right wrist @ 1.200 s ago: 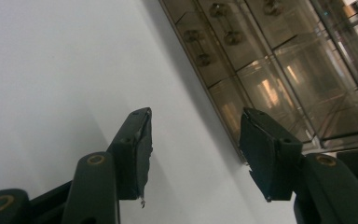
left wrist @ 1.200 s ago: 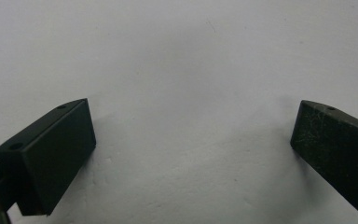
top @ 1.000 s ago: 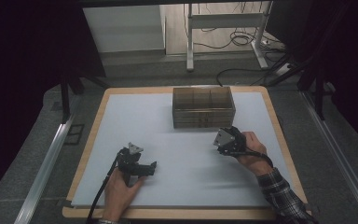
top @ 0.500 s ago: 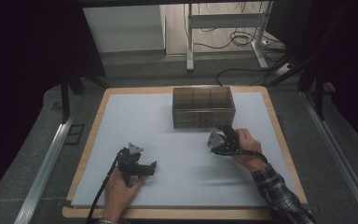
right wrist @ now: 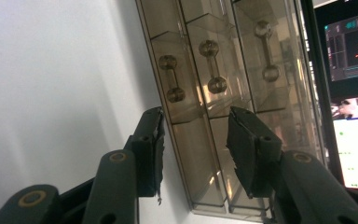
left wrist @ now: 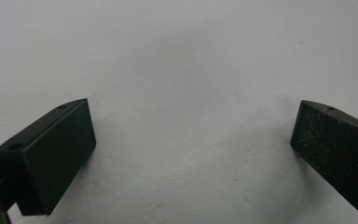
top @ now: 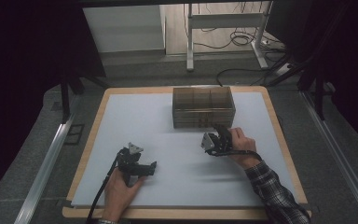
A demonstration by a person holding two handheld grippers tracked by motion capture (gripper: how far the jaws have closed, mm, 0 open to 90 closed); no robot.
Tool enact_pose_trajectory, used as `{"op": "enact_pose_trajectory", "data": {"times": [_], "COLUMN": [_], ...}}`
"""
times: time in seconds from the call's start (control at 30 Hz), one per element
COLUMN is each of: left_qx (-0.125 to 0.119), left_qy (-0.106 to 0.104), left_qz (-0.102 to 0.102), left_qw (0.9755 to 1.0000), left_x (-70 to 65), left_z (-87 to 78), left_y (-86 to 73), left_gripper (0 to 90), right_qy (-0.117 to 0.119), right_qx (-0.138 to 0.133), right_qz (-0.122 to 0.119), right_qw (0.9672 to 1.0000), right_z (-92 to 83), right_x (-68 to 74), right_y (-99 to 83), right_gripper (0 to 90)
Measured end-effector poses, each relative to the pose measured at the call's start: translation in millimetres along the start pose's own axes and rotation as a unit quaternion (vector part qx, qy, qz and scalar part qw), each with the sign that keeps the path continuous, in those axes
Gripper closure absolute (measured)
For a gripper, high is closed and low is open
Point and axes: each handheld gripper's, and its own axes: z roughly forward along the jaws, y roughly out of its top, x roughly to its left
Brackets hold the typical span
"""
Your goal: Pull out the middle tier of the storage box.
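Right gripper [top: 218,134] at the smoky translucent plastic drawer box [top: 203,106], centre of the high view.
Its jaws have just been closing, part-spread around the drawer fronts with dumbbell handles [right wrist: 211,66], seemingly not yet pinching. Left gripper [top: 145,167], lower left, jaws spread wide over the bare white tabletop [left wrist: 182,60].

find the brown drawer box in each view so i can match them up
high view: drawer box at the far middle of the white mat.
left gripper view: not in it; white mat beneath.
right gripper view: drawer box just ahead, with bar handles.
shared landmark: the white mat.
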Motion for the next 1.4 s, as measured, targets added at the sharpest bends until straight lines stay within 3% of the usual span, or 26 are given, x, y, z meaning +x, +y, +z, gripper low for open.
{"op": "enact_pose_trajectory", "data": {"times": [0.37,0.8,0.9,0.93,0.97,1.0,1.3,1.37,1.4], "left_qx": [0.000,0.000,0.000,0.000,0.000,0.000,0.000,0.000,0.000], "left_qy": [0.000,0.001,0.000,0.000,0.000,0.000,0.000,0.000,0.000], "left_qz": [0.000,0.000,0.000,0.001,0.000,0.000,0.000,0.000,0.000], "left_qw": [1.0000,1.0000,1.0000,1.0000,1.0000,1.0000,1.0000,1.0000,1.0000], "left_x": [0.0,0.0,0.0,0.0,0.0,0.0,0.0,0.0,0.0], "left_z": [0.0,0.0,0.0,0.0,0.0,0.0,0.0,0.0,0.0], "left_y": [0.0,0.0,0.0,0.0,0.0,0.0,0.0,0.0,0.0], "left_gripper": [0.0,0.0,0.0,0.0,0.0,0.0,0.0,0.0,0.0], "right_qy": [-0.036,-0.079,-0.081,-0.058,-0.087,-0.092,-0.097,-0.108,-0.108], "right_qx": [0.011,0.038,0.041,0.033,0.045,0.048,0.048,0.052,0.052], "right_qz": [-0.041,-0.088,-0.093,-0.092,-0.099,-0.098,-0.114,-0.131,-0.131], "right_qw": [0.9984,0.9922,0.9915,0.9935,0.9903,0.9898,0.9876,0.9841,0.9841], "right_z": [9.6,24.7,27.9,30.9,30.0,32.0,40.9,41.9,41.9], "right_x": [3.0,7.0,7.4,5.8,7.4,7.6,11.3,13.6,13.6], "right_y": [9.4,19.1,20.1,19.9,21.0,22.1,24.8,25.5,25.5], "right_gripper": [61.4,71.4,73.0,73.6,74.3,75.4,77.9,77.9,77.9]}}
